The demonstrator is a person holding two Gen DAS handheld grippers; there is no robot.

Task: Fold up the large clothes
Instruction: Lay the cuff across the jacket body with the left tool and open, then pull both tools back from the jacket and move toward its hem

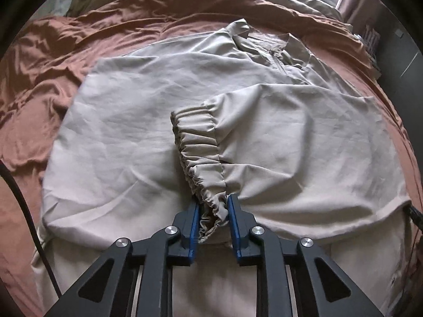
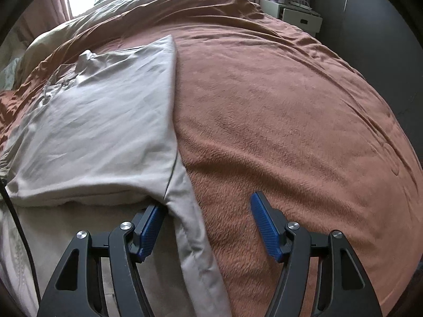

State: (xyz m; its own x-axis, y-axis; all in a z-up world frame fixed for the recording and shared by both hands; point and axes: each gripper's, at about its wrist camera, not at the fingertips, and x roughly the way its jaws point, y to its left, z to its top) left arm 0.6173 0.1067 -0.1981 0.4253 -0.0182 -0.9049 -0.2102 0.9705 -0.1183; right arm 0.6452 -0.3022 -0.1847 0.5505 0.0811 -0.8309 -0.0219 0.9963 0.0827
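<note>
Left claw (image 1: 212, 211) clamps the gathered elastic cuff (image 1: 201, 153), centre frame; the beige cotton jacket (image 1: 127, 132) lies on the rust-brown bed blanket (image 2: 290, 119), one sleeve apparently folded in. Right claw (image 2: 208, 211) gapes over the hem; folding barely begun.

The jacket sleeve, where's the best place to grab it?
Grab the elastic cuff at the sleeve's end, coming from its near edge. Its bunched gathers give thick fabric to pinch. The left hand-held gripper is shut there.
</note>
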